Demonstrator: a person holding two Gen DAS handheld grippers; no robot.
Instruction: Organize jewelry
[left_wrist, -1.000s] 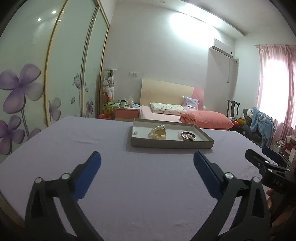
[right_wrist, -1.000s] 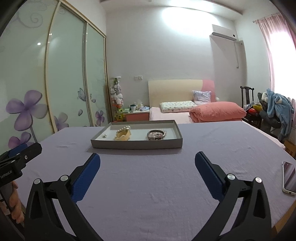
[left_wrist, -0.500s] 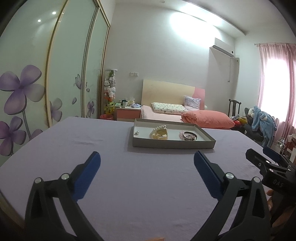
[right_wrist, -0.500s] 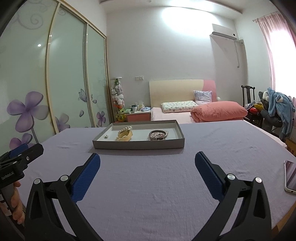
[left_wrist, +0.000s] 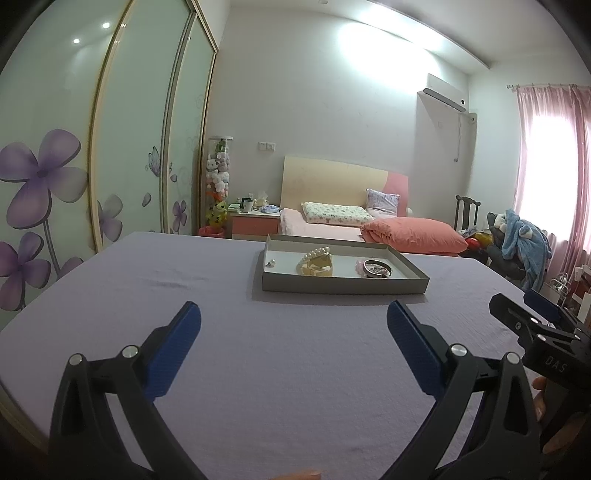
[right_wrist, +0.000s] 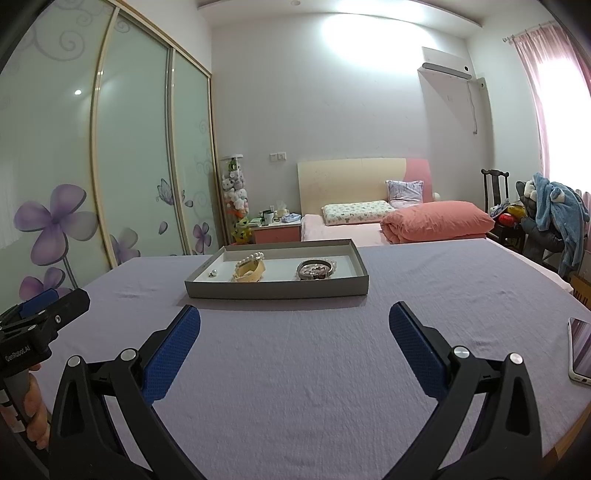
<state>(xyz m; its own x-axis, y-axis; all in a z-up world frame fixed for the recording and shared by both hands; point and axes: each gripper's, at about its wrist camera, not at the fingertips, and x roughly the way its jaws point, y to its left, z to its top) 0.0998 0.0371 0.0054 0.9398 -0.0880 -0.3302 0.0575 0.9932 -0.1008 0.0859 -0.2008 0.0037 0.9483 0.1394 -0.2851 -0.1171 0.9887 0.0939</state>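
While both tongs, left (left_wrist: 293, 321) and right (right_wrist: 294, 323), hang wide and empty, I have edged nearer the jewelry tray (right_wrist: 277, 290) by the surface's far edge, nothing yet sorted.

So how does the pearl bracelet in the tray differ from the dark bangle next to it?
The pearl bracelet is white and beaded, draped over a tan cushion; the dark bangle is a smooth band lying flat on the tray floor. The pearl bracelet sits mid-tray, the dark bangle toward the right end. Both are inside the grey tray, untouched by either hand-held gripper.
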